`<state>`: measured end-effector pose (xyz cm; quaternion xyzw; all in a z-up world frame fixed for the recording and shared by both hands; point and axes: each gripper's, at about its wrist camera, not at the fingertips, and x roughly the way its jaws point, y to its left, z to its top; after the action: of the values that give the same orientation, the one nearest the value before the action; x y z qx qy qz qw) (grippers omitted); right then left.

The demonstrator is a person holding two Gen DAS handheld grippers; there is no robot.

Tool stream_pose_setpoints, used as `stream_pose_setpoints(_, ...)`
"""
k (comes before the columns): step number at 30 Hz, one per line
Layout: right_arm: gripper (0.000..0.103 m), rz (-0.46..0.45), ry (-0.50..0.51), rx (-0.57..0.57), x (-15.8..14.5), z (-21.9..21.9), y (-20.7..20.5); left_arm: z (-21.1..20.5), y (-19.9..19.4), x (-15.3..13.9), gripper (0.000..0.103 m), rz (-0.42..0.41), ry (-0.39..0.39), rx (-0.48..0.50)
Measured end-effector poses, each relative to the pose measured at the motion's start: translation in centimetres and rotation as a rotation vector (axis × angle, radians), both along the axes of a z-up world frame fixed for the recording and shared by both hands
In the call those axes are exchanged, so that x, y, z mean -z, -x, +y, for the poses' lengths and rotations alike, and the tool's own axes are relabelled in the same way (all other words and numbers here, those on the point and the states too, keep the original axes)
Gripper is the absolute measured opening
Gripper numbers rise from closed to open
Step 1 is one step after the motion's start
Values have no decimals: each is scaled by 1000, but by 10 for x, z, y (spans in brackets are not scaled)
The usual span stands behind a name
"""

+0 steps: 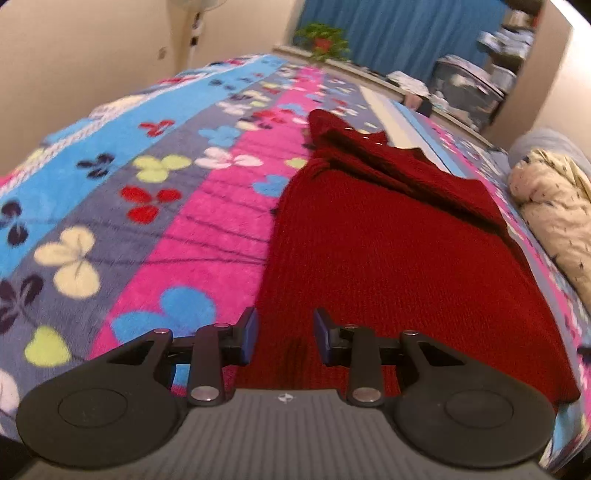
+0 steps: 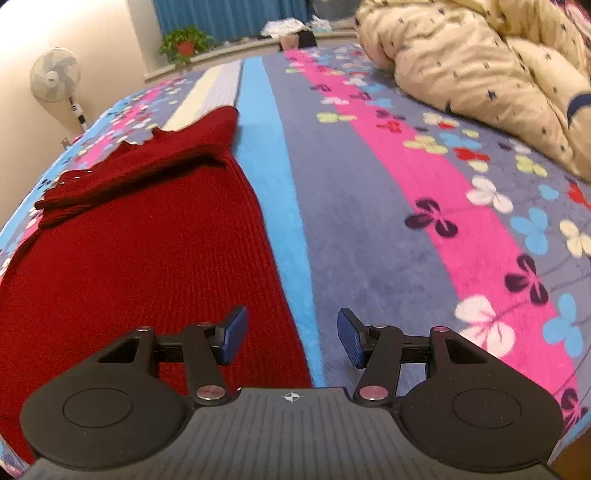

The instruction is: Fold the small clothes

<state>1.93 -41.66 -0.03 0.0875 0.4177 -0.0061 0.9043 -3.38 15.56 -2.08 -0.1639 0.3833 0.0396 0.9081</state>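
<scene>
A dark red knit sweater (image 1: 388, 258) is laid flat on a bed covered w/ a striped fleece blanket (image 1: 147, 177) printed in blue, grey and pink bands w/ clover-like flowers. Sleeves are seen folded across the far part of the garment, forming a bunched ridge near the collar end; small pale buttons are visible there in both views.

Left tongs (image 1: 284, 334) are held w/ fingers apart, nothing clamped between them. They are seen low over the near hem of the sweater, at its left edge: the left blue pad (image 1: 249, 330) sits approx. on the border btwn red knit and pink stripe, the right pad over the knit. Whether the pads touch the fabric cannot be told.

Right tongs (image 2: 291, 338) are also spread wide and hold nothing. The left pad (image 2: 234, 334) is over the sweater's right edge; the right pad is over the grey band of the blanket, w/ the bright blue stripe running between them. Contact w/ the cloth cannot be told here either.

A cream quilt (image 2: 491, 70) w/ small dark marks is bunched at the bed's right side, well apart from the sweater. Beyond the bed, a potted plant (image 2: 184, 44) in a red pot is set on a sill before a blue curtain (image 2: 229, 14), and a standing fan (image 2: 55, 79) is seen by the wall. Cluttered shelves (image 1: 491, 74) are blurred at the far right of the left view.
</scene>
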Motion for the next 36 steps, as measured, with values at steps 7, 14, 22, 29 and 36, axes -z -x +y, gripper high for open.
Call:
stream_pose_setpoints(7, 56, 114, -48, 25, 21, -10, -6, 5, 3, 9, 37, 91, 70, -39)
stream_pose_setpoints(14, 56, 165, -3, -63, 32, 8, -6, 2, 6, 13, 37, 124, 48, -62)
stream_pose_setpoints(22, 8, 97, -51, -189, 21, 21, 0, -4, 3, 14, 36, 128, 26, -34)
stream_pose_setpoints(29, 7, -93, -195, -74, -15, -12, 13, 0, 27, -18, 13, -78, 113, 27)
stream_pose_setpoints(36, 14, 142, -116, -70, 22, -6, 3, -4, 11, 9, 20, 128, 129, 5)
